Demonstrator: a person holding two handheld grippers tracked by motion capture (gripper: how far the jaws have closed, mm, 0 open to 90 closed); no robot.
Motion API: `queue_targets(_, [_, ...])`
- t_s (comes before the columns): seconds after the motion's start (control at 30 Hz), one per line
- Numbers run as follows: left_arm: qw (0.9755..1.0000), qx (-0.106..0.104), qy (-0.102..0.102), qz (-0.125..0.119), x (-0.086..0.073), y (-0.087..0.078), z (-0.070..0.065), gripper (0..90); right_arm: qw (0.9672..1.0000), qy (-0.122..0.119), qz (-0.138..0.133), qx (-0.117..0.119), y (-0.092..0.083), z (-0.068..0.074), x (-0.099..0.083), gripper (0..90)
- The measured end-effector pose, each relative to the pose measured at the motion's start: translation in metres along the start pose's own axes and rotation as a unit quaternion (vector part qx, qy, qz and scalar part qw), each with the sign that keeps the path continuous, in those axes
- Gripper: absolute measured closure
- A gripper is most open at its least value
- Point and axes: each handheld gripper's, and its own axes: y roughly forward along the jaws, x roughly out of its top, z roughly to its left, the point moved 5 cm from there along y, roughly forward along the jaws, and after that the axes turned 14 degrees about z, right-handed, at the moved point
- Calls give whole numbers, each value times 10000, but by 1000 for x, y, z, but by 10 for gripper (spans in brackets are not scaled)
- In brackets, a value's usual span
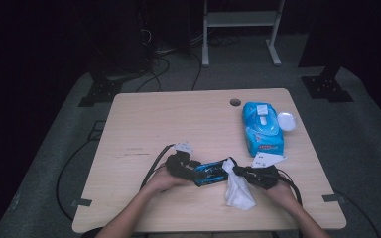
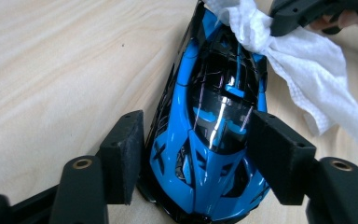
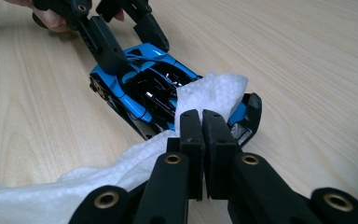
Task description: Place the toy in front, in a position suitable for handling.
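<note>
1. My left gripper straddles the blue toy car on the table, pads at its flanks.
2. My right gripper is clamped on the white wipe, draped over the car's tail.

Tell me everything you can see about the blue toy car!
The toy car is shiny blue with black trim and a dark glossy cabin, and looks like plastic. It is low and sleek like a racing car. It stands on its wheels on the wooden table. The left gripper has its jaws on both sides of the car's body. A white wipe, pinched in the right gripper, lies over one end of the car.
</note>
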Motion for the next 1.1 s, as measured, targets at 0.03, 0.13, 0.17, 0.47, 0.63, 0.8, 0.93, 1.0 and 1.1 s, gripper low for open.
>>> queue_targets(0.03, [10000, 42, 29, -11, 0, 0, -1, 375, 10000, 0, 4, -5, 0, 0, 0, 869])
queue_targets(0.13, [10000, -32, -31, -48, -1, 0, 1, 374, 9999, 123, 27, 40, -1, -1, 1, 872])
queue_targets(0.17, [10000, -34, -37, -43, -1, 0, 1, 372, 9997, 210, 14, 96, -2, -3, 2, 872])
queue_targets(0.47, [9994, 105, -223, 235, -1, -3, 3, 215, 9939, 979, 300, 414, -15, -36, 6, 854])
queue_targets(0.63, [9996, 43, -234, 145, -3, -3, 3, 291, 9870, 1123, 706, 911, 2, -39, 19, 688])
queue_targets(0.8, [9998, 23, -180, 82, -4, -3, 3, 298, 9751, 1339, 1203, 1296, 20, -41, 25, 577])
queue_targets(0.93, [9999, 24, -151, 67, -4, -3, 3, 303, 9676, 1438, 1257, 1652, 29, -41, 26, 587])
queue_targets(1.0, [9999, 52, -135, 64, -4, -3, 3, 298, 9680, 1425, 1251, 1646, 28, -41, 25, 602])
queue_targets(1.1, [9998, 174, -77, 92, -3, -3, 3, 270, 9710, 1372, 1182, 1560, 26, -40, 24, 609])
